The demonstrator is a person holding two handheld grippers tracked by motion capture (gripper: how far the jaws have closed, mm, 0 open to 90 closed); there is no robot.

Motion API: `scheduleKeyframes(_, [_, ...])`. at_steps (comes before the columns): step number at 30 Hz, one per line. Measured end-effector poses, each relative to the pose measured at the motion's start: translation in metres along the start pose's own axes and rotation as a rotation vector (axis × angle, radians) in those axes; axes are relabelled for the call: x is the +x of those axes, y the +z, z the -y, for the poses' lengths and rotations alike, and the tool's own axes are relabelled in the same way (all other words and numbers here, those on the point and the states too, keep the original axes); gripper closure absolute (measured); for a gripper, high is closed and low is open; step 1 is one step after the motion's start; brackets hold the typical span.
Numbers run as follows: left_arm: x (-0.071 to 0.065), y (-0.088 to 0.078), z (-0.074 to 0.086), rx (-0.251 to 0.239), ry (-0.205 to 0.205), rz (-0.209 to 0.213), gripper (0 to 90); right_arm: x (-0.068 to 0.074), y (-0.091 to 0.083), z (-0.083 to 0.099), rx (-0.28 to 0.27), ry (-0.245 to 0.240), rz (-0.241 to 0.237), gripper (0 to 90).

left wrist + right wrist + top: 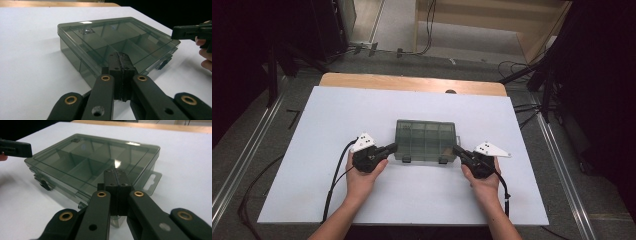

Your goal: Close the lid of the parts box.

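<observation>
A smoky see-through compartment box [425, 139] lies lid down and closed on the white board [332, 120], its two dark latches facing the person. My left gripper [393, 147] is shut with nothing between its jaws, tips at the box's front left corner. My right gripper [456, 149] is shut and empty too, at the front right corner. In the left gripper view the closed jaws [121, 56] sit just in front of the box [100, 37], with the other gripper [181, 32] at the far side. The right gripper view has its jaws [114, 172] pressed together before the box [82, 157].
The white board covers a wooden table whose far edge [412, 82] is bare. Cables trail from both grippers off the near edge. Metal rails [562, 165] and floor cables flank the table. A flat hang tab [153, 182] sticks out from the box's side.
</observation>
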State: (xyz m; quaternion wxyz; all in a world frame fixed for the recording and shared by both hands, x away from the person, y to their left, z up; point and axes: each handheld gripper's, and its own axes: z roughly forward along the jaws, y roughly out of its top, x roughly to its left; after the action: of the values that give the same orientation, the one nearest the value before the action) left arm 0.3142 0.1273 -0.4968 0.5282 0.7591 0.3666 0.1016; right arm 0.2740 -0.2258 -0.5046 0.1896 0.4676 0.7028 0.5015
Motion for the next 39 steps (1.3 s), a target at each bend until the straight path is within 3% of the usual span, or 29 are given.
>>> scheduleKeyframes(7, [0.0, 0.0, 0.001, 0.007, -0.007, -0.001, 90.0, 0.001, 0.004, 0.004, 0.012, -0.007, -0.005, 88.4])
scheduleKeyframes(10, [0.0, 0.0, 0.001, 0.007, -0.009, -0.001, 90.0, 0.008, 0.007, 0.007, -0.001, -0.067, 0.017, 88.4])
scheduleKeyframes(15, [0.0, -0.001, 0.002, 0.004, -0.004, 0.004, 90.0, 0.005, 0.007, 0.005, 0.003, 0.003, -0.013, 87.4])
scheduleKeyframes(18, [0.002, -0.002, 0.002, -0.003, -0.008, 0.031, 89.8, 0.003, 0.005, 0.006, -0.015, 0.017, -0.101, 68.0])
scheduleKeyframes(22, [0.0, -0.006, 0.001, -0.032, 0.017, 0.039, 68.2, 0.004, 0.001, 0.003, -0.041, 0.016, -0.125, 38.6])
scheduleKeyframes(28, [0.003, -0.011, -0.001, -0.034, 0.009, 0.072, 32.5, 0.005, -0.005, -0.002, -0.062, 0.007, -0.143, 2.2])
scheduleKeyframes(30, [0.005, -0.013, -0.001, -0.03, 0.012, 0.075, 13.1, 0.003, -0.007, -0.001, -0.065, -0.003, -0.135, 0.0])
scheduleKeyframes(32, [0.007, -0.015, -0.001, -0.031, 0.02, 0.085, 0.2, 0.001, -0.008, 0.0, -0.068, 0.002, -0.13, 0.0])
scheduleKeyframes(39, [0.009, -0.023, 0.0, -0.023, 0.045, 0.076, 0.0, 0.0, -0.014, 0.0, -0.07, -0.004, -0.1, 0.0])
